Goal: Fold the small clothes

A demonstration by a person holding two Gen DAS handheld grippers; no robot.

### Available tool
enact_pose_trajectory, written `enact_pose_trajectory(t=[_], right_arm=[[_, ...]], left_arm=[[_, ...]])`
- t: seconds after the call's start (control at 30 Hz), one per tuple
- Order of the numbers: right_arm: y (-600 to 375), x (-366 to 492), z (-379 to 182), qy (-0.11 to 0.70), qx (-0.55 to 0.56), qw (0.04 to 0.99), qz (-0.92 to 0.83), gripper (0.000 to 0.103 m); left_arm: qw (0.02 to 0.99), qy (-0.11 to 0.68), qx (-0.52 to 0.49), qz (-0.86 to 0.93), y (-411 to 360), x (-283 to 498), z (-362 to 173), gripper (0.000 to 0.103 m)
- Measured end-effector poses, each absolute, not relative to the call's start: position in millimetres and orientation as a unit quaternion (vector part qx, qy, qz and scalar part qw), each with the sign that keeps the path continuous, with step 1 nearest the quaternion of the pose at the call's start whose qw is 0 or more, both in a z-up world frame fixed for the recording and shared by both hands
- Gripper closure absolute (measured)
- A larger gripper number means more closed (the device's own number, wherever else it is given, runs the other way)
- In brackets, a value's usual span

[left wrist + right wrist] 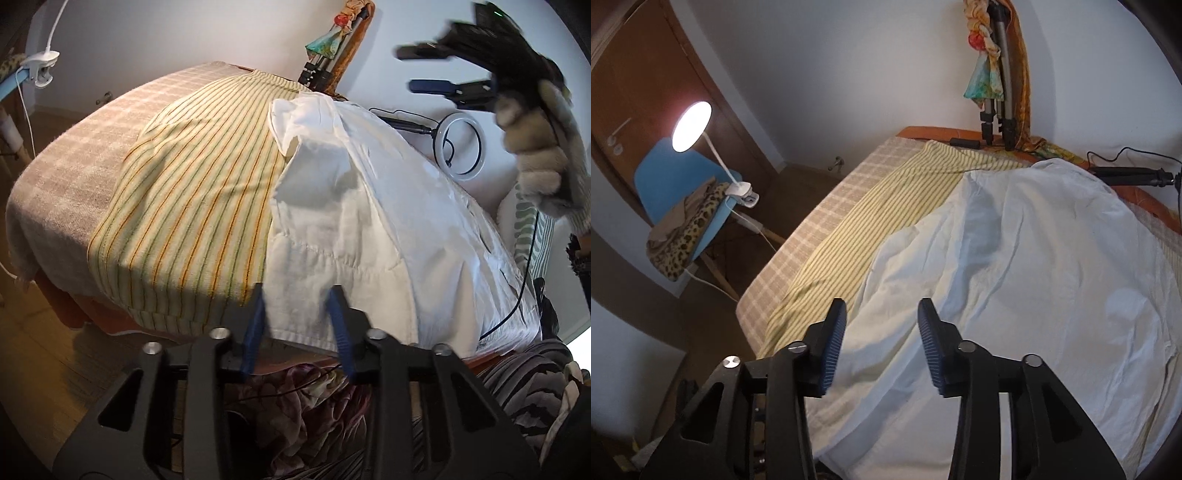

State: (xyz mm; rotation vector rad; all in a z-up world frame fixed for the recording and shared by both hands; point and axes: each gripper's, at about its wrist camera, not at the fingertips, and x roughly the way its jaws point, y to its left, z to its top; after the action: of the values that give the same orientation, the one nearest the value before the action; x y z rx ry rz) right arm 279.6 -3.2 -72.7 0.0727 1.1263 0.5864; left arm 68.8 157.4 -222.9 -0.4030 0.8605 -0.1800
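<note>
On the left, a yellow striped cloth (192, 206) covers the bed (62, 192). The rumpled white cotton garment (369, 236) lies on its right half. The left claw (299, 295) straddles its near hem, slightly parted; the right claw (882, 314) hovers spread, empty.
</note>
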Motion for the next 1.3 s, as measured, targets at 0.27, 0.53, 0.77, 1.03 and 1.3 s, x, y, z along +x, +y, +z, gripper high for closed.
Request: enact_pose_trajectory(t=[0.27,0.53,0.77,1.03,1.3], right_arm=[[82.9,344.8,-150.1,0.578,0.008,0.791,0.202,0.045],[111.5,379.1,-208.3,0.615,-0.068,0.776,0.122,0.045],[94.3,385.1,-201.9,0.614,-0.062,0.779,0.114,0.097],[44.9,392.4,-173.5,0.604,0.072,0.780,0.149,0.098],[8.9,390.3,-148.9,0.573,0.125,0.790,0.180,0.098]], left_arm=[[0.886,0.402,-0.210,-0.097,163.6,68.3,-222.0,0.097],[0.894,0.390,-0.183,-0.121,156.9,63.2,-206.4,0.099],[0.898,0.385,-0.160,-0.140,144.9,52.7,-194.3,0.099],[0.907,0.379,-0.129,-0.130,131.1,46.9,-186.8,0.100],[0.912,0.373,-0.095,-0.142,112.4,44.6,-174.4,0.100]])
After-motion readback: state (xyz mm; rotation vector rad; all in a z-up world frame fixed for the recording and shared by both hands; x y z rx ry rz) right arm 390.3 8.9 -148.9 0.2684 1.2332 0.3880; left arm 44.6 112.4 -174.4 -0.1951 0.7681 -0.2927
